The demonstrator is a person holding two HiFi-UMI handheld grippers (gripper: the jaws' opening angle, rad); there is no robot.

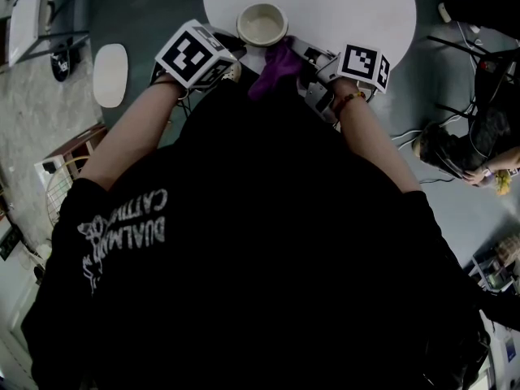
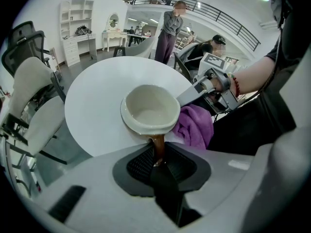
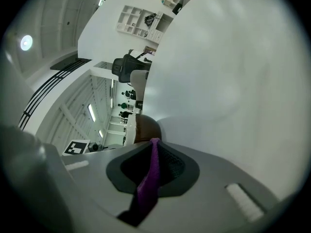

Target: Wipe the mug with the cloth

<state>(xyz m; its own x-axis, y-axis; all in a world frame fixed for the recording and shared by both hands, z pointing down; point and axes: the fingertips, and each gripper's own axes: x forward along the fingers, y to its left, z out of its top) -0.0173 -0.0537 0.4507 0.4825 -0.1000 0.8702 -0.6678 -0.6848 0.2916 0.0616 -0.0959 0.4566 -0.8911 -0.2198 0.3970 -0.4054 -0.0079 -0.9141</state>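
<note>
I see one round white table (image 1: pixel 341 6) standing on a grey floor (image 1: pixel 138 23). A cream mug (image 1: pixel 262 24) is at the table's near edge, mouth up; I can't tell if its base touches the top. A purple cloth (image 1: pixel 276 67) is bunched just beside the mug, over the rim; its contact with the top is unclear.

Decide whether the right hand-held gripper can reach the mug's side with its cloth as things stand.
Probably yes: the right hand-held gripper holds the purple cloth right beside the mug; nothing stands between them.
</note>
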